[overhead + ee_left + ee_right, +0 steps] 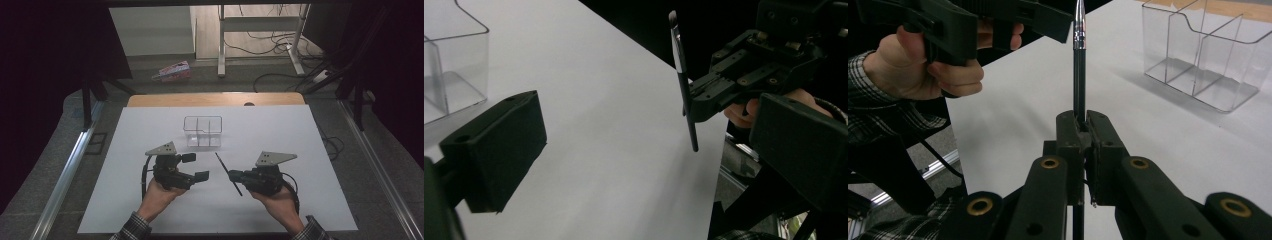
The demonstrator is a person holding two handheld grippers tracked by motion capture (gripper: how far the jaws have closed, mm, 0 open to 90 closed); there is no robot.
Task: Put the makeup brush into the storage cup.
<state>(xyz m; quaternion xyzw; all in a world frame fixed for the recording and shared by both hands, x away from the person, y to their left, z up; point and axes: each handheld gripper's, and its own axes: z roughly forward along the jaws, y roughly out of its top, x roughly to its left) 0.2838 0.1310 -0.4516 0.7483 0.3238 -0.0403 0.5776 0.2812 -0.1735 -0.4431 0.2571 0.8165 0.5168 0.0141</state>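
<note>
A thin black brush (223, 166) with a silver ferrule is pinched near its middle by my right gripper (233, 175), which is shut on it just above the white table sheet (280, 130). In the right gripper view the brush (1079, 70) stands up out of the closed jaws of the gripper (1083, 125). My left gripper (195, 167) hovers to the left of the brush, open with nothing between its fingers. From the left gripper view, the brush (683, 75) sits across the gap ahead of those wide jaws. A clear compartment box (202, 131) stands behind both grippers.
The clear box (1208, 55) has several dividers and looks empty. A wooden table edge (215, 99) shows beyond the sheet. On the floor farther back lie a pink packet (172, 71), desk legs (221, 45) and cables (280, 75).
</note>
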